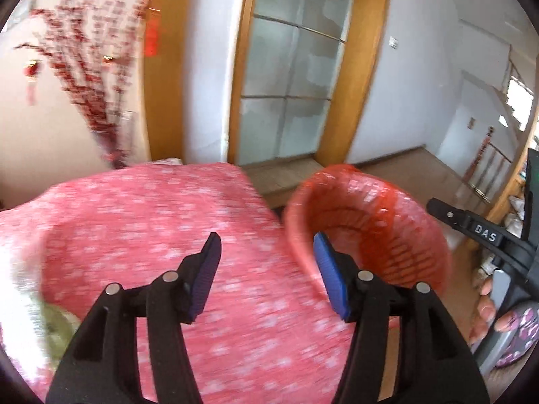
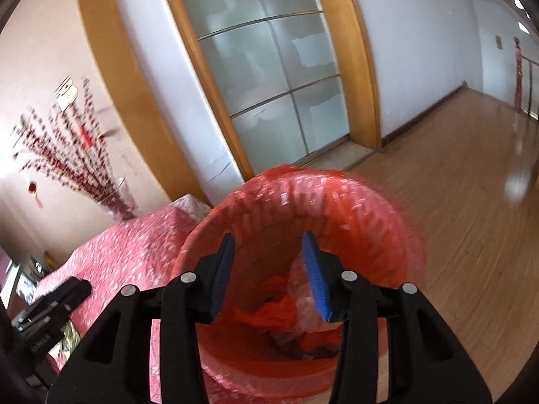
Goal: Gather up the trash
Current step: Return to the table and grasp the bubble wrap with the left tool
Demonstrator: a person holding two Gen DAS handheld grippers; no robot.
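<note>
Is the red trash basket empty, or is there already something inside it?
Not empty. The right wrist view looks into the red trash basket: crumpled orange and clear plastic lies at its bottom.

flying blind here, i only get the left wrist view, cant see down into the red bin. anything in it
Observer: Yes, crumpled red and clear plastic lies at the bottom of the bin.
Operator: where is the right gripper
Observer: The right gripper points down over the bin's mouth.
Operator: holding anything
Observer: No, its jaws stand open with nothing between them.
</note>
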